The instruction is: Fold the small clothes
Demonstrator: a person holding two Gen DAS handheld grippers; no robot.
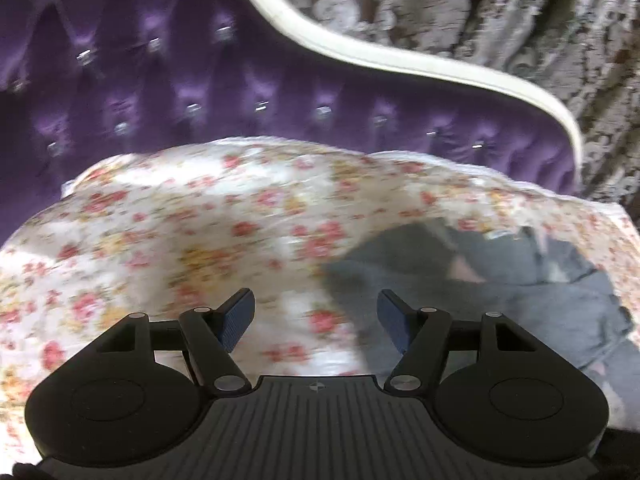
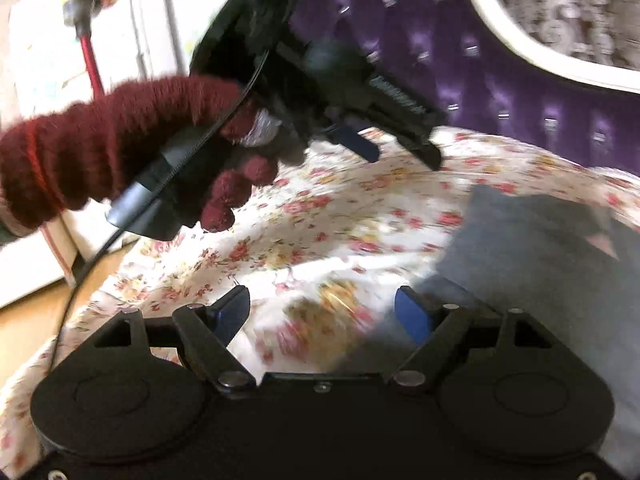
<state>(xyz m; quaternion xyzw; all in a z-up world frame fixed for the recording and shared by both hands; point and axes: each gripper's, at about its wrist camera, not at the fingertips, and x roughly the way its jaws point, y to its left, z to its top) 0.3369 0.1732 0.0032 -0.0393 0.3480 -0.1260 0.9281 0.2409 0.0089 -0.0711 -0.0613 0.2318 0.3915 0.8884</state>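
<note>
a small grey fabric garment (image 1: 480,280) is seen lying on a bed covered by a white sheet printed with red and yellow flowers (image 1: 180,240), to the right of both views and well apart from the bed's left edge. behind the bed a purple tufted headboard with shiny buttons (image 1: 160,80) is framed by a curved cream rim (image 1: 360,56).

in the left wrist view the left hand-held gripper (image 1: 316,318) is shown released, its blue pads spread above the sheet with nothing between them, the garment's edge lying just beyond the right pad.

only the right wrist view takes in the left hand in a dark red knitted glove (image 2: 120,148), wrapped around that gripper's black handle above the sheet, together with a wooden floor (image 2: 32,320) beside the bed. there the right hand-held gripper (image 2: 326,312) is released too, spread over the sheet at the garment's near left edge, gripping nothing.
</note>
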